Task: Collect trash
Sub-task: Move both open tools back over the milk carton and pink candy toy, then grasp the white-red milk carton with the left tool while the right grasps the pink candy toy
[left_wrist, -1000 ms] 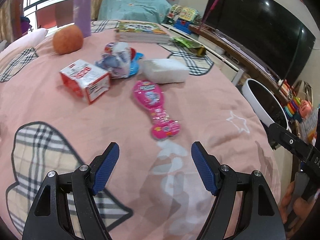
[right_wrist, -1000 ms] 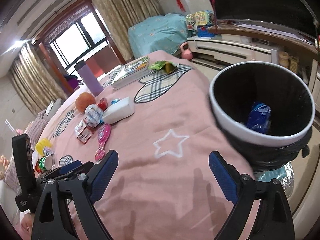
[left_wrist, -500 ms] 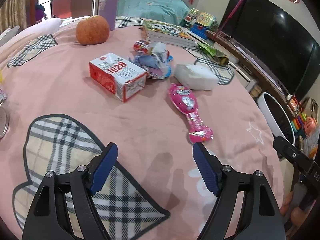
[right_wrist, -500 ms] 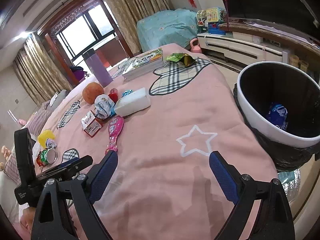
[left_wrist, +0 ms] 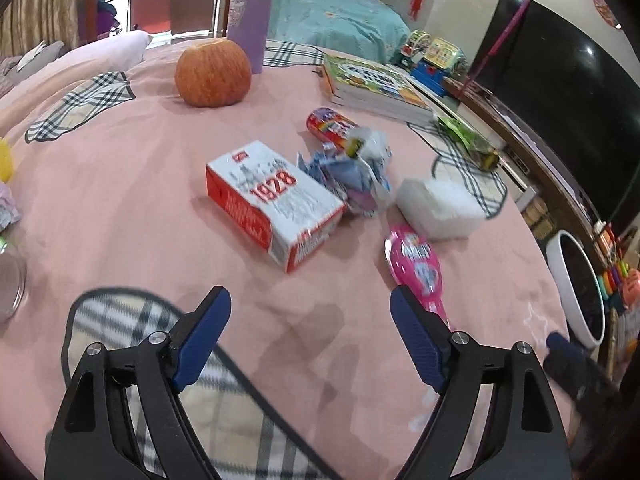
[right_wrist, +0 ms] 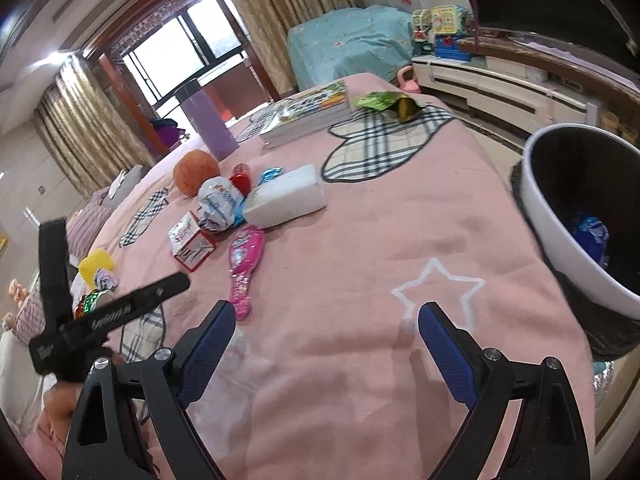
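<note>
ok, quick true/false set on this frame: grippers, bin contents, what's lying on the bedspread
1. Both grippers are empty. True: left gripper and right gripper stand open, nothing between them.
2. The bin is empty. False: a blue wrapper lies inside.
3. The red-and-white box stands upright. False: it lies flat.
4. The crumpled wrapper sits between that box and the white pack. True.
5. The apple is in the bin. False: it sits on the bedspread.

On my pink bedspread (left_wrist: pixel 120 184) an orange fruit (left_wrist: pixel 213 73) sits just in front of a purple flask (left_wrist: pixel 250 12). A stack of books (left_wrist: pixel 372 88) lies to the right. A pink brush (left_wrist: pixel 418 268) rests near a white pack (left_wrist: pixel 440 208), tissues perhaps. Past the bed I see a TV (left_wrist: pixel 568 112), toys (right_wrist: pixel 440 32) and curtains (right_wrist: pixel 280 12).
</note>
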